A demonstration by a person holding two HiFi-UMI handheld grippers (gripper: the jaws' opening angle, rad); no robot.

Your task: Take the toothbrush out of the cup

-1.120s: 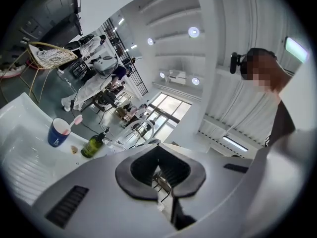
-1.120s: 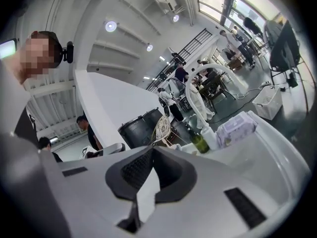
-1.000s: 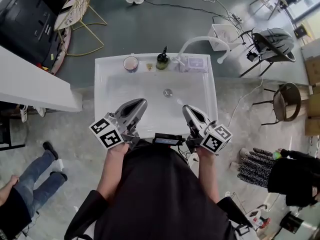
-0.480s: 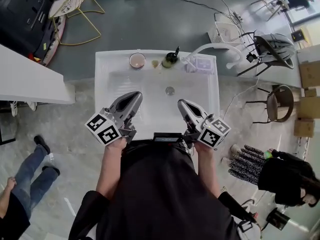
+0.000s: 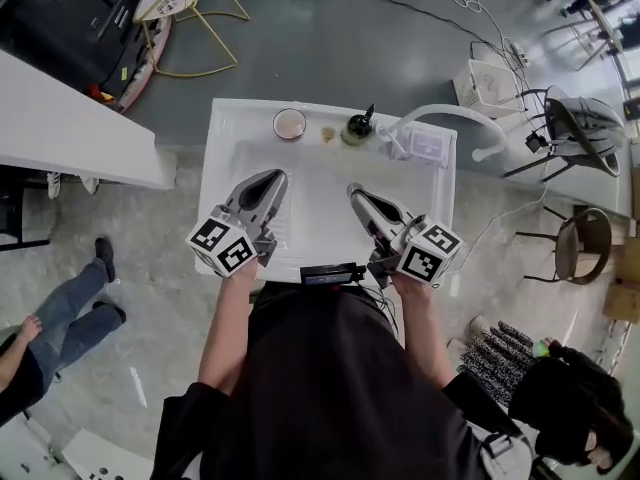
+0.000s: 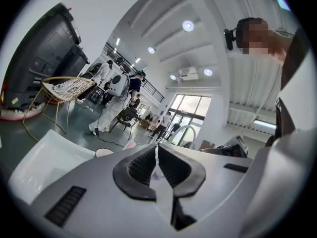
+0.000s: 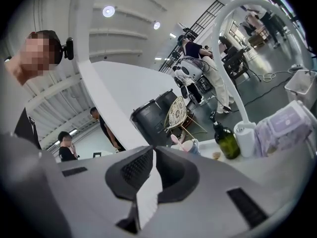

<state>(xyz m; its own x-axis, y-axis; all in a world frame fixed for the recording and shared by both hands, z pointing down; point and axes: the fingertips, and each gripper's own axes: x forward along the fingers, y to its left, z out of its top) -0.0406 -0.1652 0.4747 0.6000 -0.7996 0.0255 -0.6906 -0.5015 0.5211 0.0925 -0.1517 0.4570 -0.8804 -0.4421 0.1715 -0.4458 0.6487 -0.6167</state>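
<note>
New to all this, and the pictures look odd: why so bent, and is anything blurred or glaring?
Head view: wide-angle and evenly lit, with the white sink sharp. Left gripper view: a round fisheye picture with black corners, and the bright ceiling lights flare. Right gripper view: the same fisheye, with the green bottle in clear focus; the mosaic patch was added afterwards.

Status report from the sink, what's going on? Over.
Left gripper, right gripper shut, empty. Toothbrush in cup, untouched. Nothing in the way.
</note>
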